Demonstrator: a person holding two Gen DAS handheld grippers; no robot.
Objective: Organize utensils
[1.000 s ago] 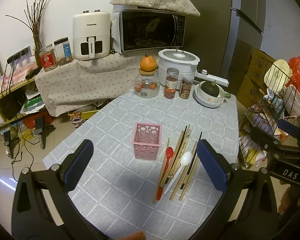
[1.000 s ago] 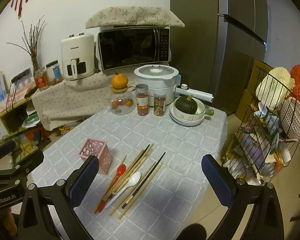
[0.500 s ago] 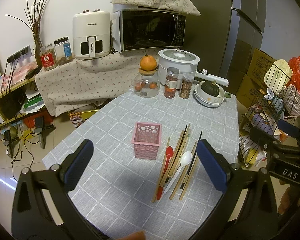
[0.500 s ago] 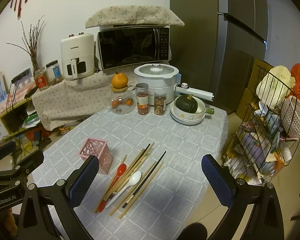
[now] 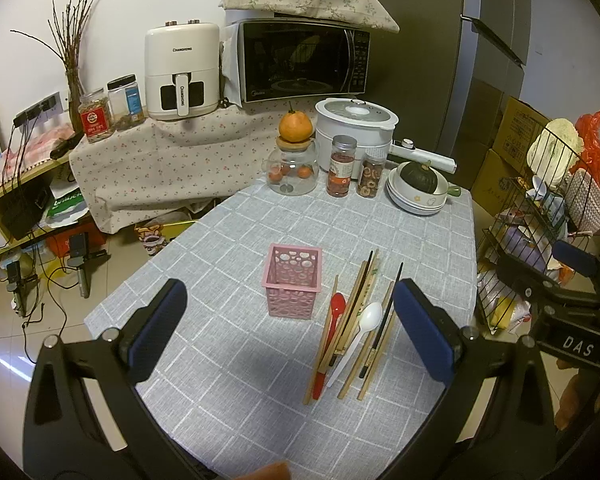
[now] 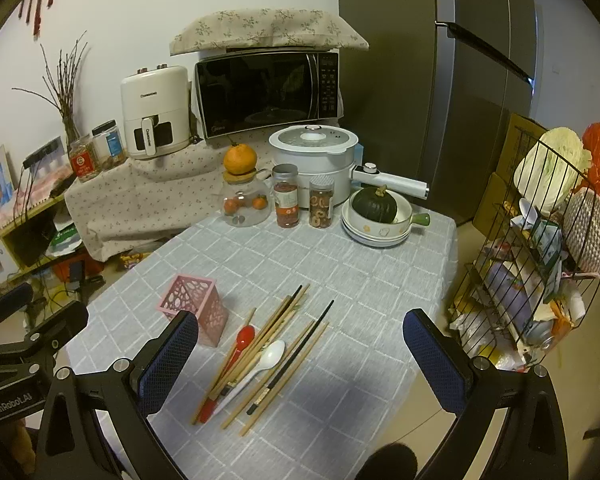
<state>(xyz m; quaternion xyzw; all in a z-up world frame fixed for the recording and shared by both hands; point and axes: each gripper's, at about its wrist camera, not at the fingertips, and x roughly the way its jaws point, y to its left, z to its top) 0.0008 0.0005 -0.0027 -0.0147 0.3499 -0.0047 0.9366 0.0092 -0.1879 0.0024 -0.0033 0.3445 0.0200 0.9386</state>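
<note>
Both grippers are hovering above the table (image 5: 228, 408) with jaws spread wide, gripping nothing. Left gripper (image 5: 288, 332): pink holder (image 5: 294, 284) is standing ahead between its fingers; the utensil pile, wooden chopsticks (image 5: 358, 304), red spoon (image 5: 332, 332) and white spoon (image 5: 360, 336), is lying just inside its right finger. Right gripper (image 6: 300, 360): same pile is lying between its fingers, nearer the left one, and the holder is sitting just beyond its left fingertip.
</note>
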